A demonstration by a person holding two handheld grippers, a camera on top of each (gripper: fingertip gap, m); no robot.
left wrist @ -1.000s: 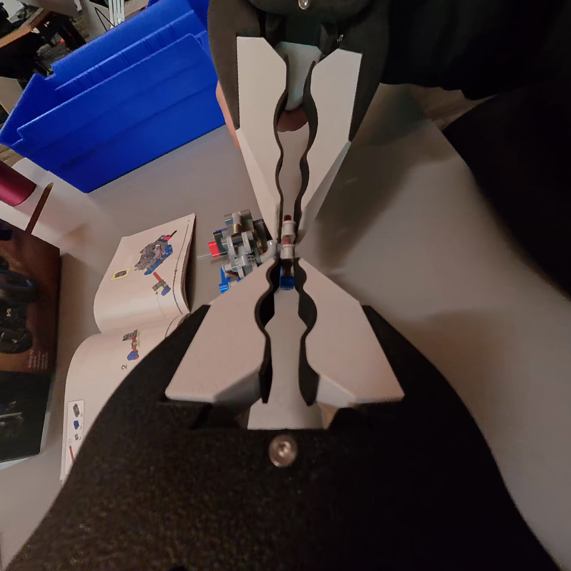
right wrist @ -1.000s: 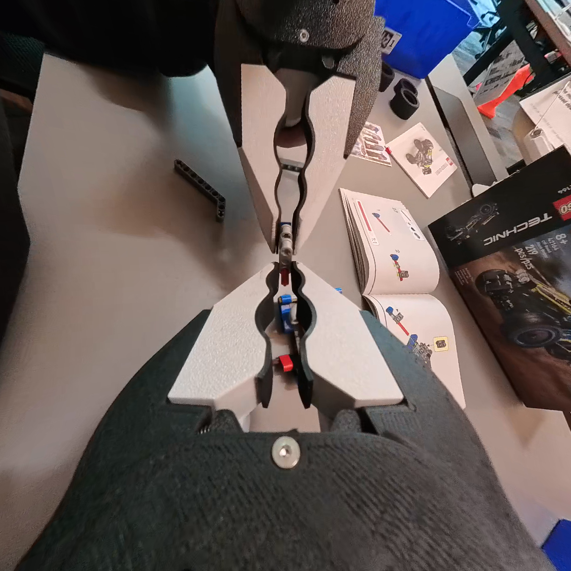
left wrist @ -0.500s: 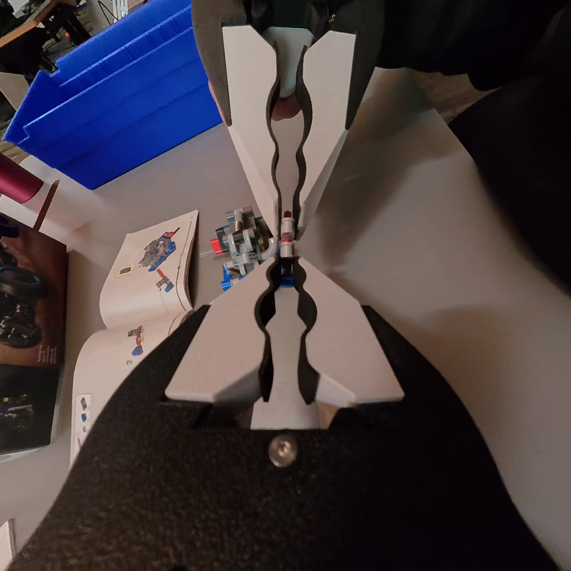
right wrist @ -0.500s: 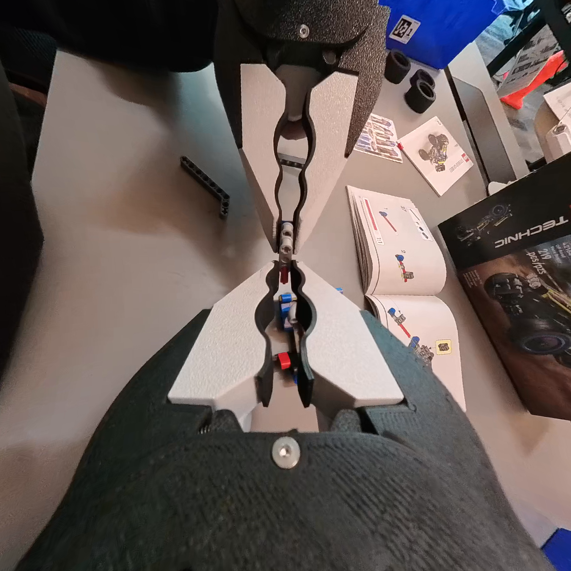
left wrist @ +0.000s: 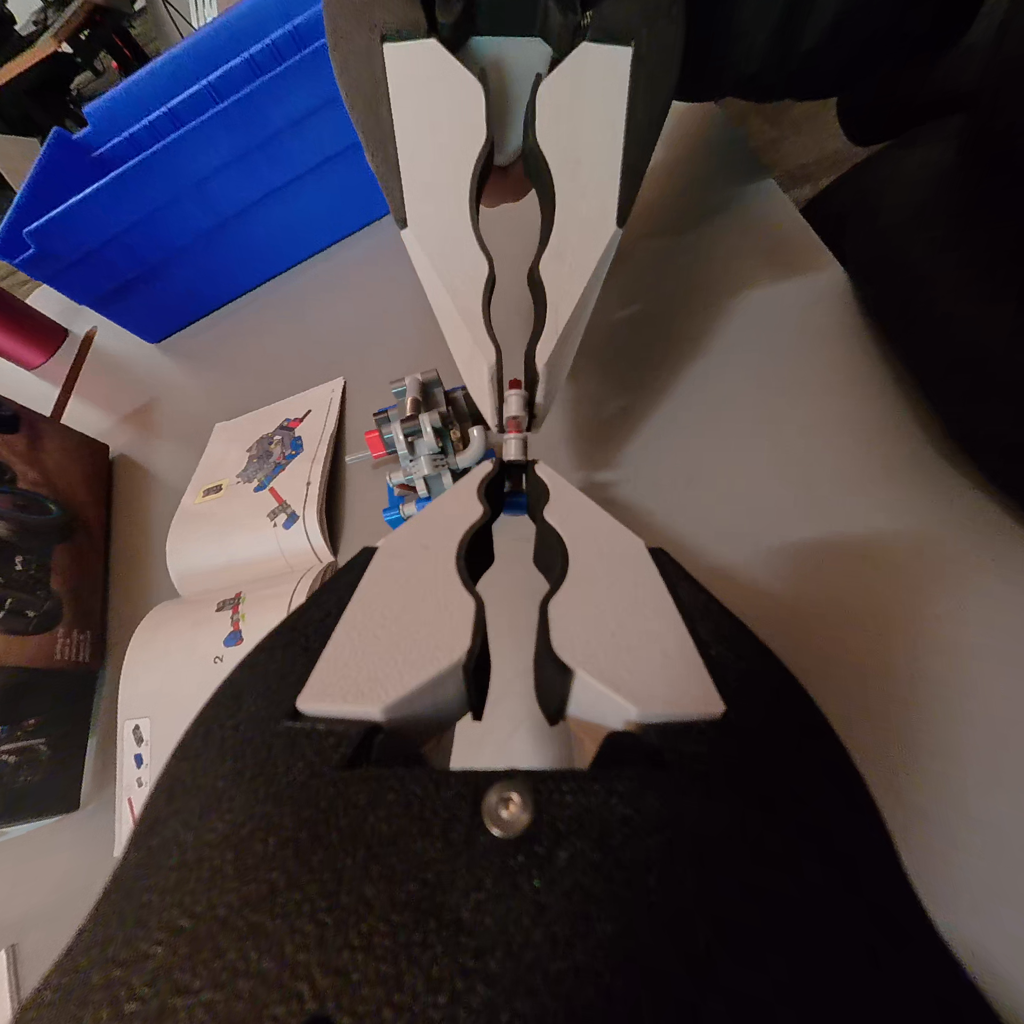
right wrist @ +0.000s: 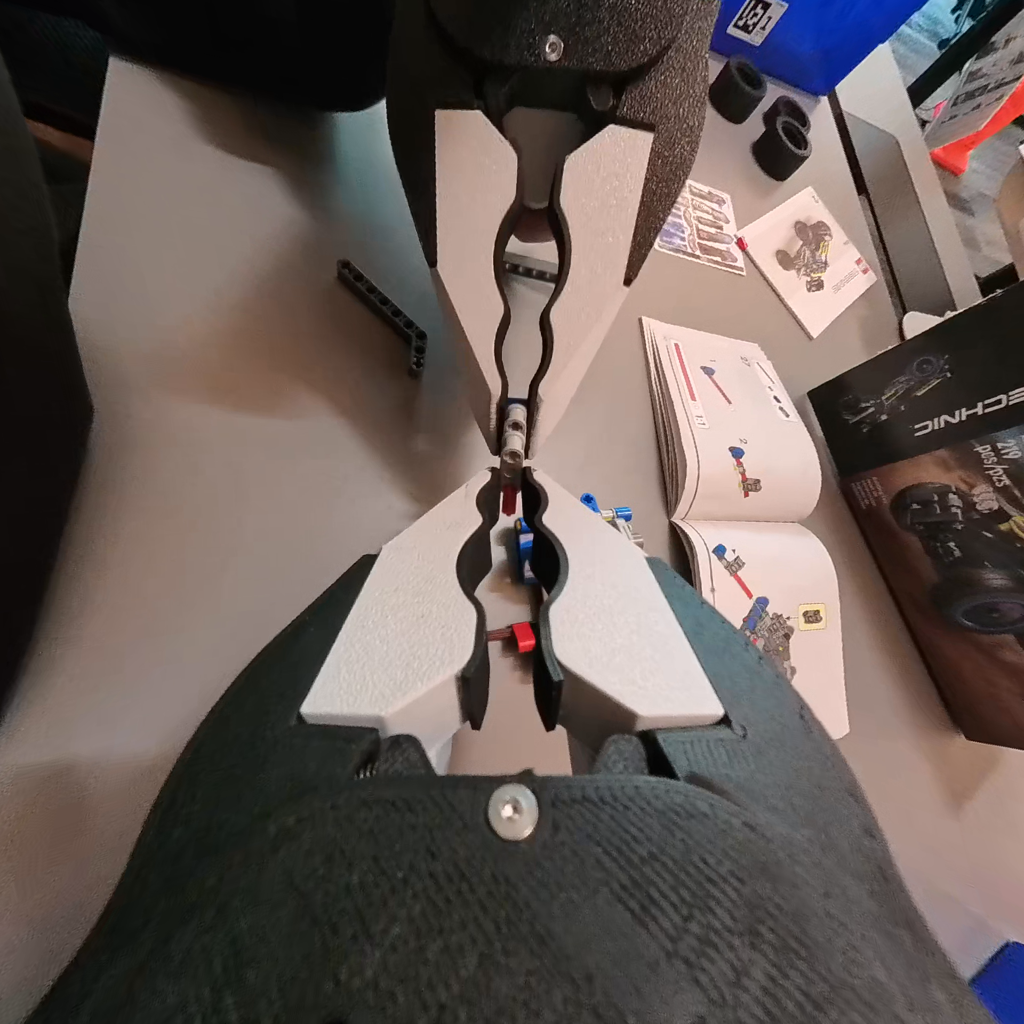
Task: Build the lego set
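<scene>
My two grippers meet tip to tip above the table. Between them is a small assembly (left wrist: 515, 426): a red axle with a light grey connector on it and a blue piece (left wrist: 515, 501) at one end. My left gripper (left wrist: 512, 471) is shut on the end with the blue piece. My right gripper (right wrist: 512, 479) is shut on the other end, where the red axle (right wrist: 508, 498) shows between its pads and the grey connector (right wrist: 514, 438) sits at its tips. A part-built grey and blue model (left wrist: 421, 443) lies on the table below.
An open instruction booklet (right wrist: 737, 443) and the dark set box (right wrist: 942, 498) lie to the right in the right wrist view. A black angled beam (right wrist: 382, 310), black tyres (right wrist: 776, 127), a sticker sheet (right wrist: 701, 227) and blue bins (left wrist: 194, 166) stand farther off. The tips of both grippers are at nearly the same place.
Both grippers stay shut on the axle assembly, tip to tip. The pair has drifted a little over the table; the grasp looks the same.
</scene>
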